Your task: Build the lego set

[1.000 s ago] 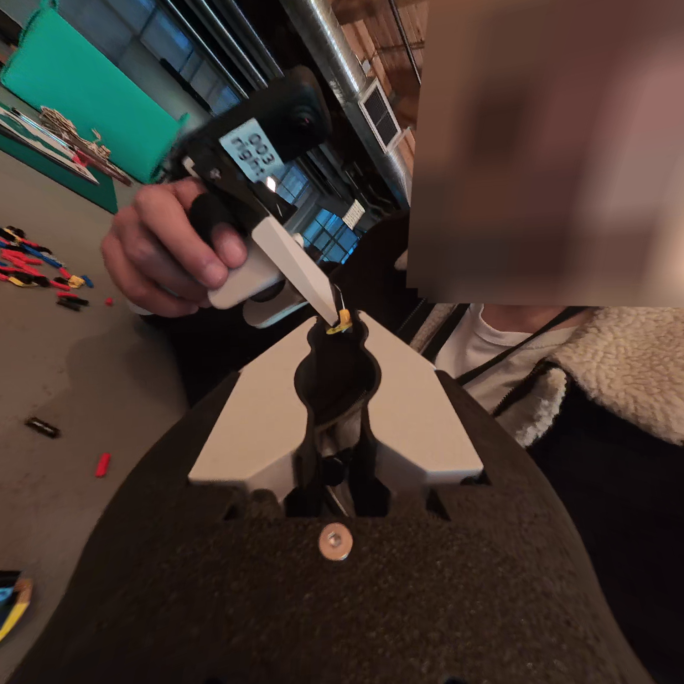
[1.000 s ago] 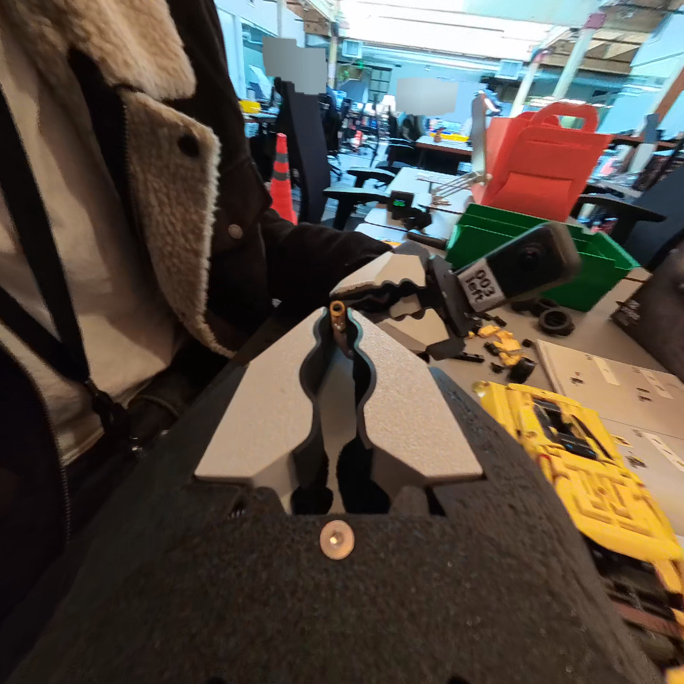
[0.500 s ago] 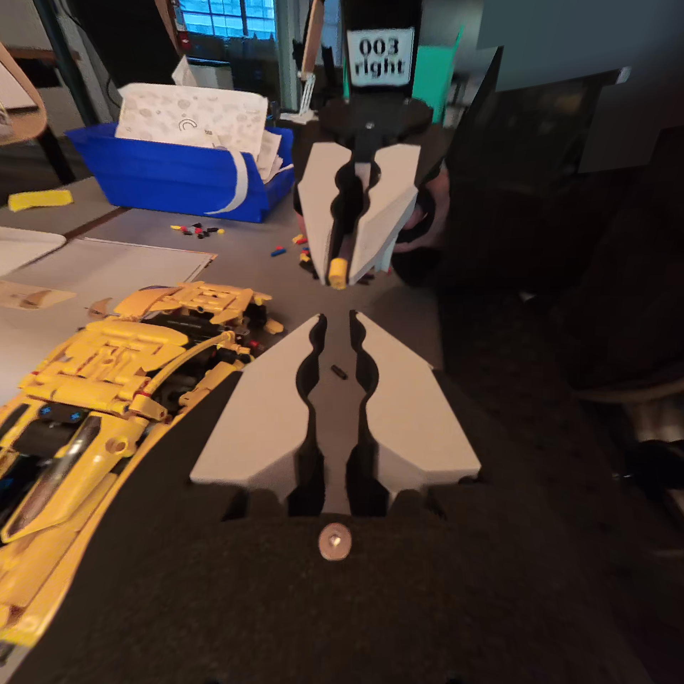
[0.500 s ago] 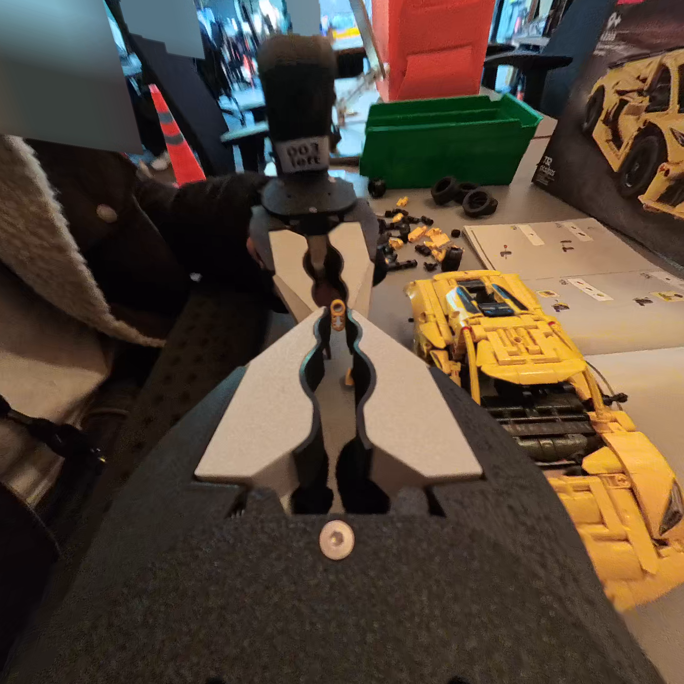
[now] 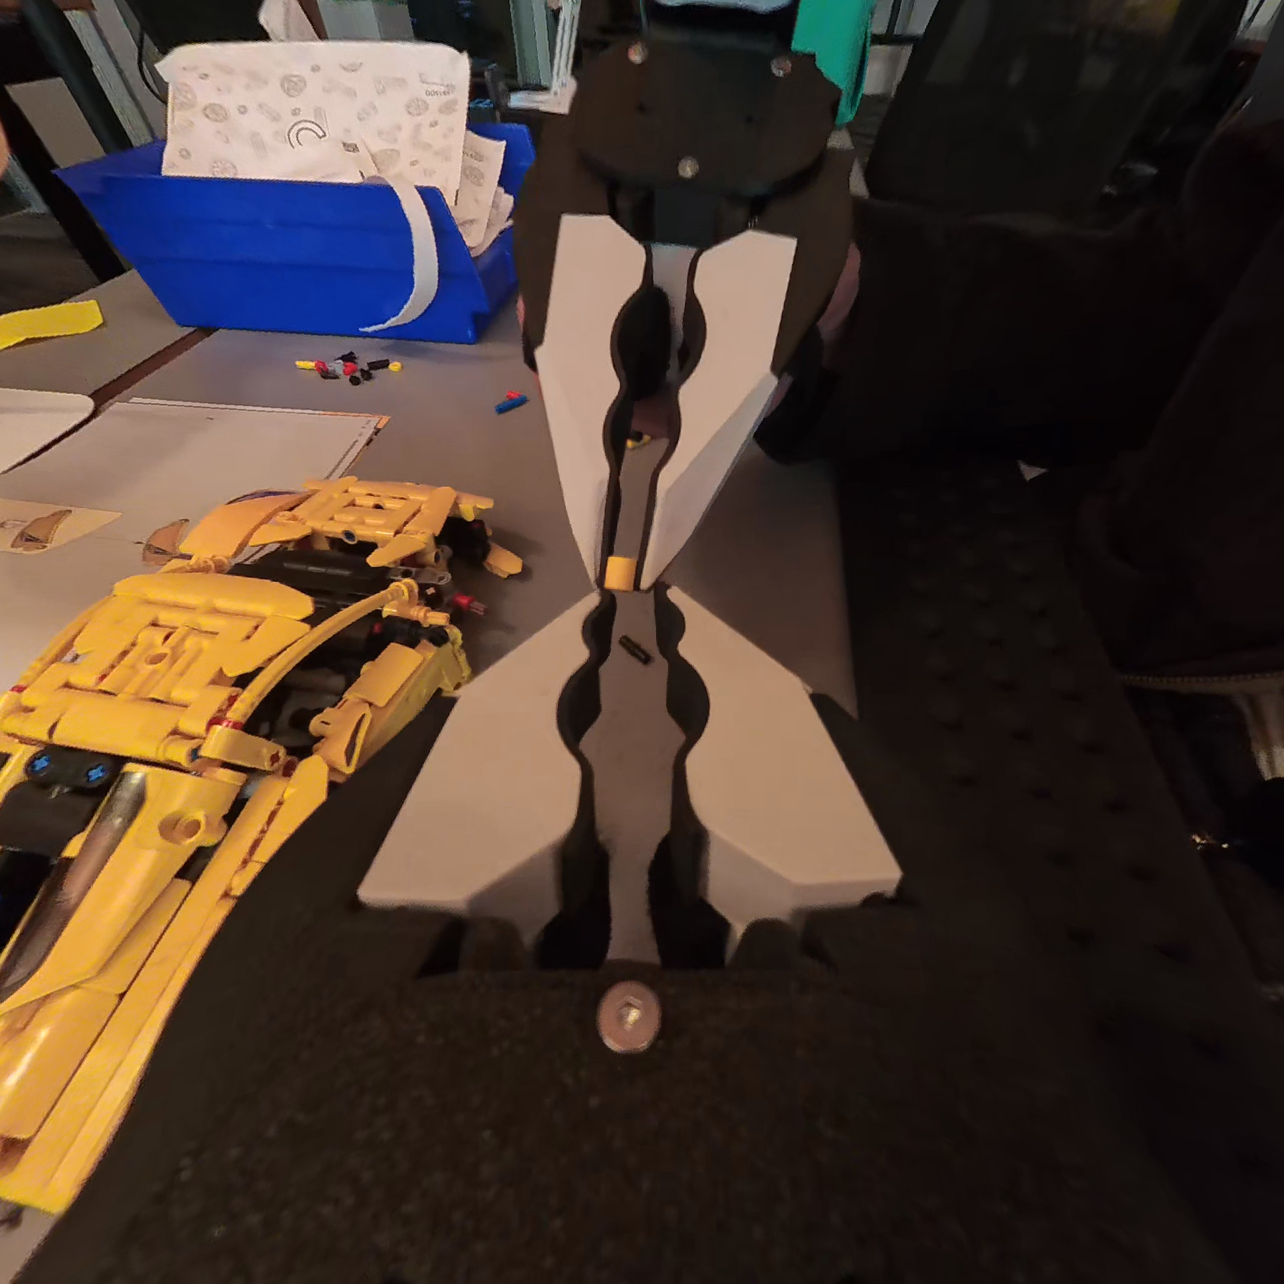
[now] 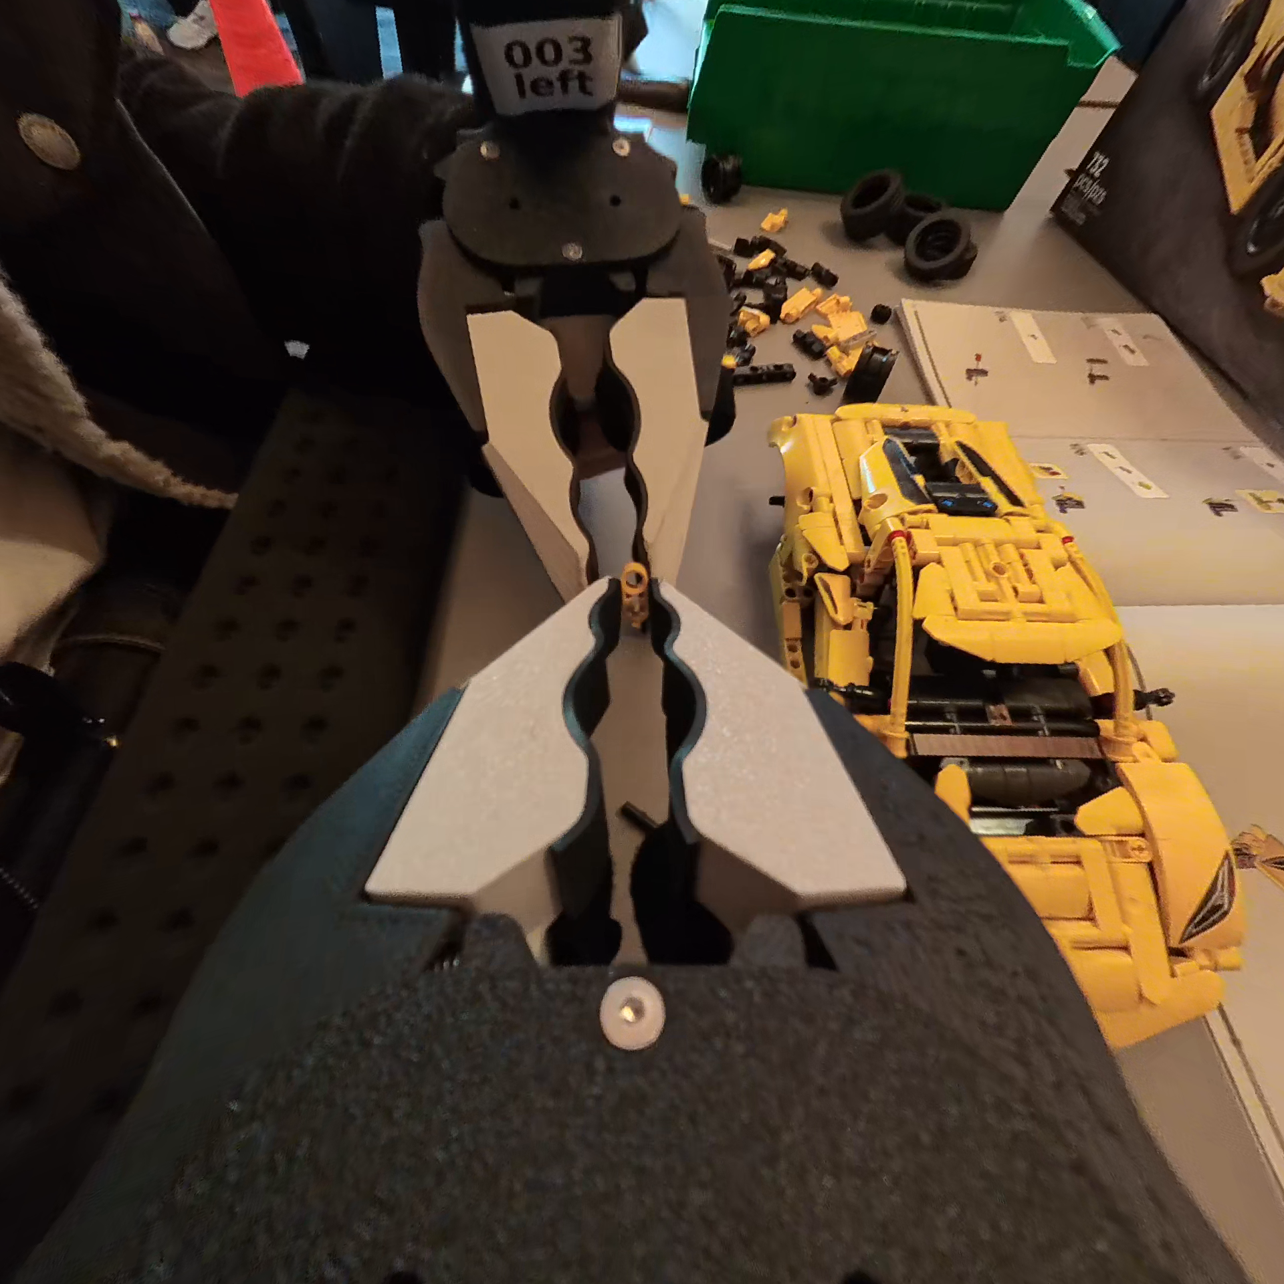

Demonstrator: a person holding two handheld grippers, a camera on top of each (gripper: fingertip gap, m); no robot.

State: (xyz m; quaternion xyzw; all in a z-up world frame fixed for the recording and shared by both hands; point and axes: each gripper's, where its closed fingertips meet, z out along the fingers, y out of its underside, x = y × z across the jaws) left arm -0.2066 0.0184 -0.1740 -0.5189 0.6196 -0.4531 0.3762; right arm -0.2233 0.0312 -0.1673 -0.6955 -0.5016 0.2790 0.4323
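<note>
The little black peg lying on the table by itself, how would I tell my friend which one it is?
Find the big yellow car on the grey table. Just beside its rear end, the left gripper points at the right gripper, which pinches a small yellow piece. The black peg lies alone on the table between the left gripper's open fingers, away from the other loose piles.

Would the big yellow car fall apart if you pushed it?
Maybe a little. The yellow car looks half-built: its black insides still show, and thin curved yellow rods arch over its middle, so those might pop off. It lies flat on the table with no wheels on; the black tires sit apart, so it would probably slide, not roll.
</note>
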